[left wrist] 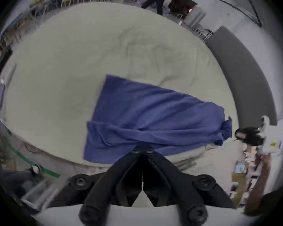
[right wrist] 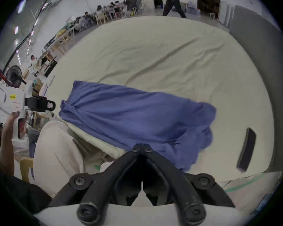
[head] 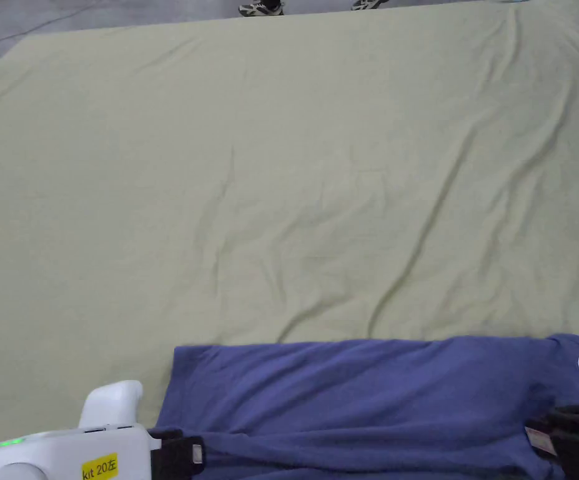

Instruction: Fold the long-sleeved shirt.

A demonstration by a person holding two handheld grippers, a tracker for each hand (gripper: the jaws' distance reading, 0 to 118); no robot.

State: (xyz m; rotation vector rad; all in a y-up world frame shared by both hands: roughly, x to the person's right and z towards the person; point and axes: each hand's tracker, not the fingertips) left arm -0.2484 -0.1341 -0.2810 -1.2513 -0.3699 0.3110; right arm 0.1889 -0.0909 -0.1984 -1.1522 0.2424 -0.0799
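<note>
A blue long-sleeved shirt (head: 369, 400) lies folded into a wide band along the near edge of the table, its far edge flat on the pale sheet (head: 294, 187). My left gripper (head: 178, 455) is at the shirt's left end. In the left gripper view its jaws are together at the tips (left wrist: 142, 150) with the blue shirt (left wrist: 153, 115) caught between them. My right gripper (head: 559, 437) is at the right end. Its own jaws also meet (right wrist: 142, 148) on the shirt's (right wrist: 129, 115) near edge. The near edge is lifted and stretched between the two grippers.
The pale sheet covers the whole table and is creased. A dark flat object (right wrist: 246, 149) lies on the sheet to the right of the shirt. Someone's shoes (head: 261, 7) stand beyond the far edge. Seated people (right wrist: 114, 7) and tables are far behind.
</note>
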